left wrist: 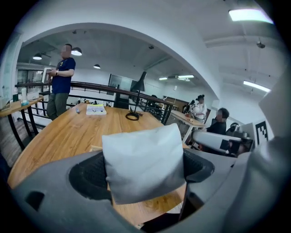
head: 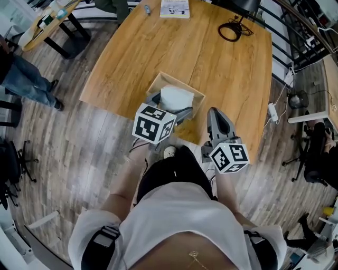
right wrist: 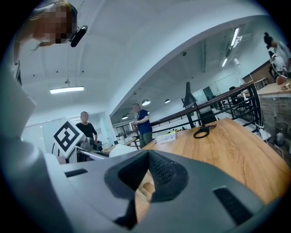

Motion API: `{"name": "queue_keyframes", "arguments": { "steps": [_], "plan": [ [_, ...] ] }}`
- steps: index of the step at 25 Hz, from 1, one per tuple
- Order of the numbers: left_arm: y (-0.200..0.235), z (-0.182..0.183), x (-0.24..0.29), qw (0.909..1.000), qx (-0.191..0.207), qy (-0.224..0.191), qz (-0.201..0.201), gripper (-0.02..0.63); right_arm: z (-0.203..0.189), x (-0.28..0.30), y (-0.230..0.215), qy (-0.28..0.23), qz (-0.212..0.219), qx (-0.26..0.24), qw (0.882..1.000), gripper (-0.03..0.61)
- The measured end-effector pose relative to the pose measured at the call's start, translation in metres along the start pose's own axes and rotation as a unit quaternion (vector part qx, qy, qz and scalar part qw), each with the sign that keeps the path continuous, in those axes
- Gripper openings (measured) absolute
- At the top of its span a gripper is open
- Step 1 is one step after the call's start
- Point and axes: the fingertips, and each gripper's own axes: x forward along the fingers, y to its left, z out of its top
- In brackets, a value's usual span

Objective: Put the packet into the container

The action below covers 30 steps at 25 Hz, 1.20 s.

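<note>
Sitting close to the worktop's (head: pixel 222 63) near edge, at frame centre, the open tan box (head: pixel 182 83) has bare wood stretching beyond it toward a booklet (head: pixel 174 8) and a coiled black cable (head: pixel 230 31) at the top of the frame. The left gripper's (head: pixel 181 112) fingers clamp the white packet (head: pixel 177 97), which sits over the box's opening. The right gripper (head: pixel 218 115), just right of the box by the same edge, has its fingers pressed together on nothing.

Bright ceiling light, fisheye-warped edges
</note>
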Motion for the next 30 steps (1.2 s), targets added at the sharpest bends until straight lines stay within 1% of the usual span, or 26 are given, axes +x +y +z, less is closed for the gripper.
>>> {"name": "queue_keyframes", "arguments": {
  "steps": [2, 7, 11, 14, 18, 22, 27, 30],
  "plan": [
    [0.009, -0.002, 0.007, 0.9995, 0.012, 0.026, 0.013, 0.469, 0.004, 0.003, 0.0, 0.004, 0.005, -0.001, 1.0, 0.011],
    [0.026, -0.006, 0.022, 0.9971, 0.001, 0.073, 0.02, 0.469, 0.01, 0.012, -0.005, 0.007, 0.012, -0.002, 1.0, 0.011],
    [0.033, -0.01, 0.035, 0.9938, -0.004, 0.11, 0.017, 0.469, 0.013, 0.017, -0.014, 0.008, 0.012, 0.0, 1.0, 0.011],
    [0.035, -0.012, 0.044, 0.9903, 0.001, 0.138, 0.016, 0.469, 0.013, 0.021, -0.019, 0.009, 0.013, 0.004, 1.0, 0.011],
    [0.034, -0.017, 0.056, 0.9854, 0.008, 0.17, 0.003, 0.469, 0.009, 0.025, -0.021, 0.016, 0.017, 0.007, 1.0, 0.011],
    [0.038, -0.022, 0.066, 0.9783, 0.023, 0.206, -0.003, 0.469, 0.009, 0.028, -0.026, 0.019, 0.017, 0.011, 1.0, 0.011],
    [0.048, -0.031, 0.073, 0.969, 0.021, 0.246, -0.012, 0.469, 0.009, 0.031, -0.034, 0.021, 0.01, 0.013, 1.0, 0.011],
    [0.054, -0.04, 0.076, 0.961, 0.044, 0.273, -0.005, 0.469, 0.007, 0.031, -0.037, 0.021, 0.006, 0.014, 1.0, 0.011]
  ]
}}
